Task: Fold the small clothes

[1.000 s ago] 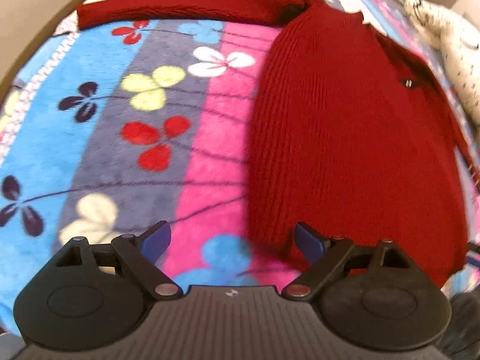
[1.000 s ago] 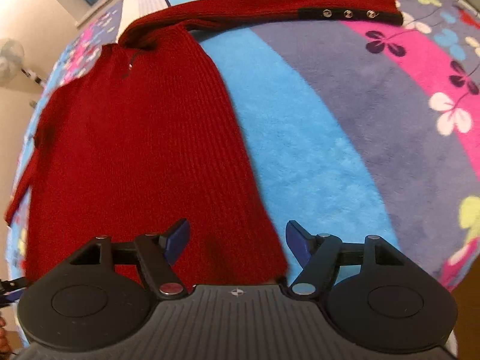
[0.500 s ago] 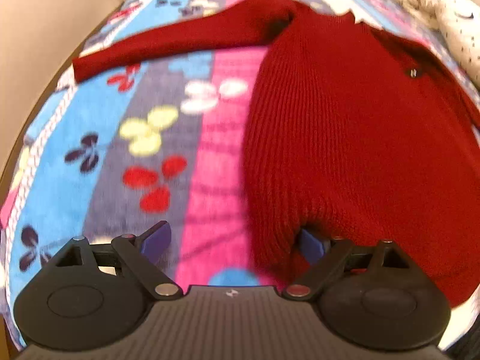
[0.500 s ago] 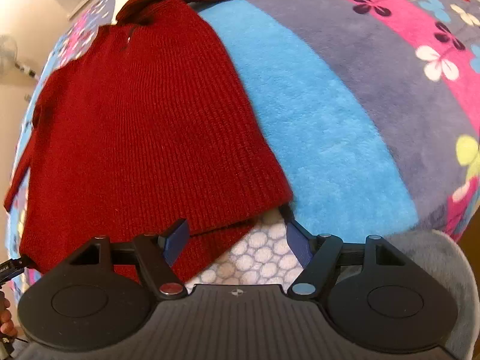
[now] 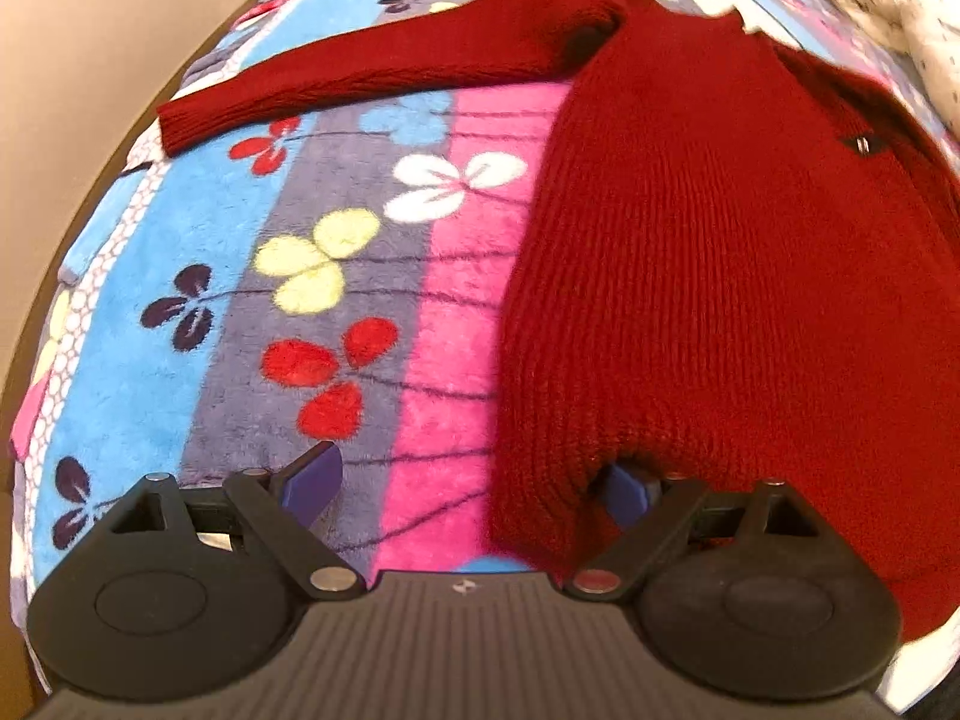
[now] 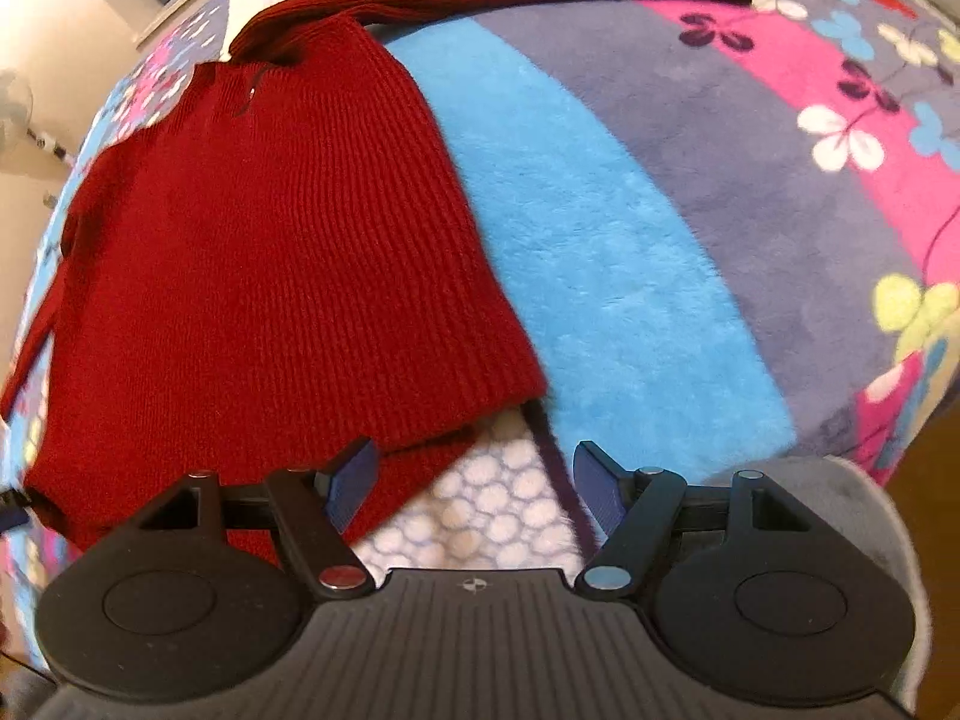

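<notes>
The dark red ribbed knit sweater (image 5: 720, 276) lies flat on the striped, flower-patterned fleece blanket (image 5: 336, 276), sleeves outstretched, nothing folded. The left gripper (image 5: 474, 480) and right gripper (image 6: 474, 474) stand apart at its near hem corners, gripping nothing.

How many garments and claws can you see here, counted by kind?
Red knit sweater: 1
White speckled garment: 1
Claws: 2, the left claw and the right claw
Total: 4
</notes>
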`<action>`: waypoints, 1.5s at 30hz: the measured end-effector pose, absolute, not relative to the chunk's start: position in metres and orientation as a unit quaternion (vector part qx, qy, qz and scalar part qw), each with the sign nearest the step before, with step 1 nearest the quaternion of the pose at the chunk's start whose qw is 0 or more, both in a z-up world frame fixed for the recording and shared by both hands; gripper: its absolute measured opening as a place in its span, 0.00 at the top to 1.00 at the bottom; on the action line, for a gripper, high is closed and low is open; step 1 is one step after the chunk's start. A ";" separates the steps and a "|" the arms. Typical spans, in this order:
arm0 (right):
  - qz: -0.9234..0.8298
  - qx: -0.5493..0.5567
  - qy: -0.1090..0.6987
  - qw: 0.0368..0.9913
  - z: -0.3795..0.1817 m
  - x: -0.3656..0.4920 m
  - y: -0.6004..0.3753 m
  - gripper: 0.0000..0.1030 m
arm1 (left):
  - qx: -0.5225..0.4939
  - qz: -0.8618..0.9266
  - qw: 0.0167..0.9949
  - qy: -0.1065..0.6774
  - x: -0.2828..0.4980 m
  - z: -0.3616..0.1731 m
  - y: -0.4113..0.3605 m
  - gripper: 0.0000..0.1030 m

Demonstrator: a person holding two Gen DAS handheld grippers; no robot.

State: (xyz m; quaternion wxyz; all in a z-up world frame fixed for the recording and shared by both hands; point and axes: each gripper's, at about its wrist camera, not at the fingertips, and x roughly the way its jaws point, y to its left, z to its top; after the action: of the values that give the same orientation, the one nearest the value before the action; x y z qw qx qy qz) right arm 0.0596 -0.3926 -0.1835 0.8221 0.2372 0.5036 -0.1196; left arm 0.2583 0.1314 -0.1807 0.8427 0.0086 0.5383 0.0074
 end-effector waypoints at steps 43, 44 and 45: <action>-0.188 0.217 0.431 0.856 -0.173 0.115 -0.445 0.14 | 0.000 0.058 0.837 0.544 0.296 -0.167 0.135 0.10; -0.182 0.243 0.435 0.848 -0.177 0.120 -0.451 0.14 | 0.002 0.060 0.835 0.547 0.295 -0.170 0.136 0.10; -0.177 0.255 0.439 0.843 -0.176 0.122 -0.451 0.14 | 0.003 0.062 0.832 0.551 0.294 -0.173 0.136 0.10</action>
State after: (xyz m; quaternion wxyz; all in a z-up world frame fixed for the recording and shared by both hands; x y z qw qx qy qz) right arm 0.1219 -0.4507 -0.1764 0.8430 0.2554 0.4391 -0.1772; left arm 0.2944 0.1361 -0.1730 0.8324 0.0032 0.5506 0.0625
